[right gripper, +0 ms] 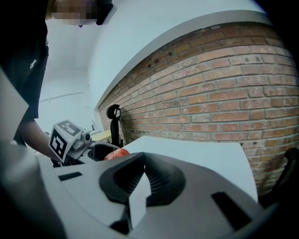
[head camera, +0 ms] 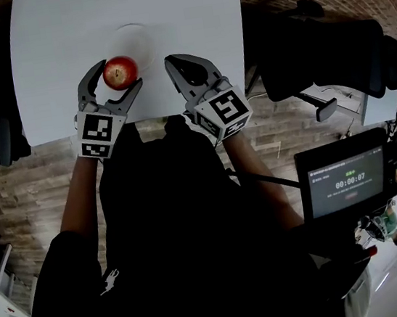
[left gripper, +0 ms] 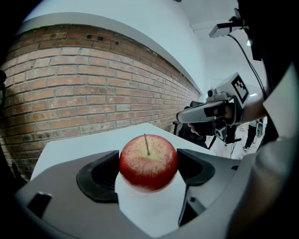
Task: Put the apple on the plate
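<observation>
Tabletop: apple between left tool jaws

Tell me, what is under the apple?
The near rim of the white plate lies under the apple, which the left gripper holds. The apple hides its underside, so contact is unclear.

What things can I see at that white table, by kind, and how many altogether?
Apple: 1, red, gripped in the left claw
Plate: 1
Claws: 2, the right claw closed and empty
Total: 4
</observation>
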